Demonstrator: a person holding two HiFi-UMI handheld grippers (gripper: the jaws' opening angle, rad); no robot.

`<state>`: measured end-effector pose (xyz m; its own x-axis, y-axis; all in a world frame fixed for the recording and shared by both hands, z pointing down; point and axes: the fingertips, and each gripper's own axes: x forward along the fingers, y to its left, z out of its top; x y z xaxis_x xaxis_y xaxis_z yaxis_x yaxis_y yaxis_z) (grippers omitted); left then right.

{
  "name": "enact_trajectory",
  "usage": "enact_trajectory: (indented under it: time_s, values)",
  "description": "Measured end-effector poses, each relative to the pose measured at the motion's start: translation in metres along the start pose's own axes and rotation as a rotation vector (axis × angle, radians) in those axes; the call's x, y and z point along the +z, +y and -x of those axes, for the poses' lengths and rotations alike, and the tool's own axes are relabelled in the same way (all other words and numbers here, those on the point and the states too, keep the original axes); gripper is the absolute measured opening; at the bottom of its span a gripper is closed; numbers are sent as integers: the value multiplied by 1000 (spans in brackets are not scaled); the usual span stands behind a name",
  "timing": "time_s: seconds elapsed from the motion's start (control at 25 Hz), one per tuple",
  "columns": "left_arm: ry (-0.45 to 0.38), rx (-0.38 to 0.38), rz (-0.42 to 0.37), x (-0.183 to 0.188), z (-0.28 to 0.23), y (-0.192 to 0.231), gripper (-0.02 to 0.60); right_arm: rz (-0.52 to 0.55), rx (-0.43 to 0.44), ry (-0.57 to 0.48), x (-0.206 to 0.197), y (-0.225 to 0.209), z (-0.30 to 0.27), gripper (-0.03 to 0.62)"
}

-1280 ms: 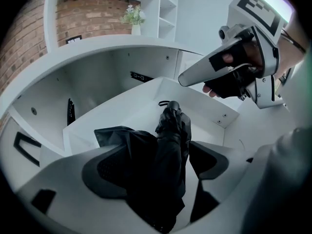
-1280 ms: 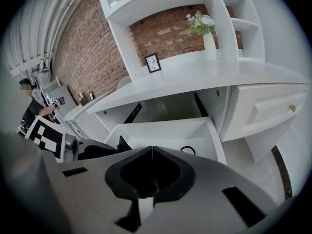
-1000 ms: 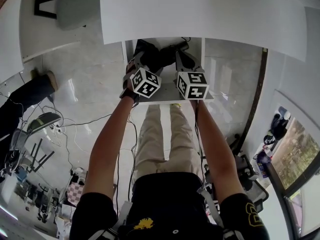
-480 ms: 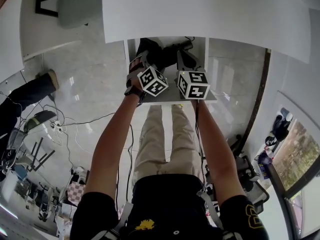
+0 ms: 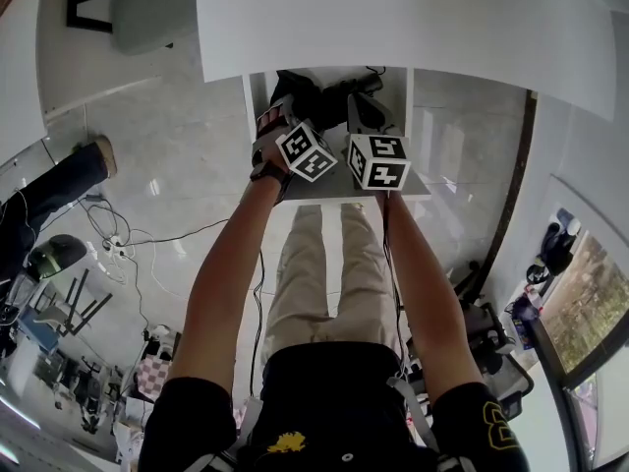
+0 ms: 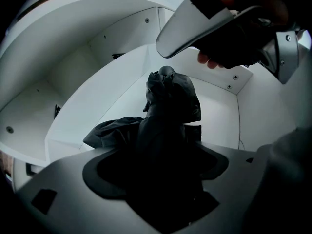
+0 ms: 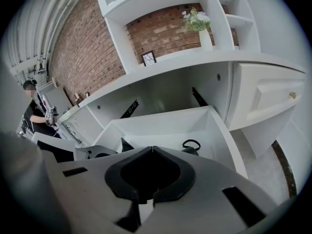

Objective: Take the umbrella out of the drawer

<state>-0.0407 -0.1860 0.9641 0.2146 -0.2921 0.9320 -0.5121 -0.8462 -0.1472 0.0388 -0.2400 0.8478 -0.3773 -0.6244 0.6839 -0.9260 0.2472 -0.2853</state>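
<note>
The white drawer [image 7: 170, 123] stands pulled out at 12 o'clock from the person, and the black folded umbrella [image 6: 168, 111] is inside it, the rounded end pointing to 12 o'clock in the left gripper view. The left gripper [image 6: 158, 174] has its jaws clamped on the lower part of the umbrella. Both arms reach forward over the drawer, and the right gripper [image 7: 152, 150], at 3 o'clock from the left one, has its jaws pressed together with nothing between them.
</note>
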Motion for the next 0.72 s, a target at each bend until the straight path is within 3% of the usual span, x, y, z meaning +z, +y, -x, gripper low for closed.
enact_trajectory:
  time_s: [0.44, 0.72]
  values:
    - [10, -111, 90, 1, -9, -6, 402, 37, -57, 39, -17, -7, -14, 25]
    - [26, -129, 98, -2, -12, -6, 388, 58, -74, 36, -17, -9, -14, 25]
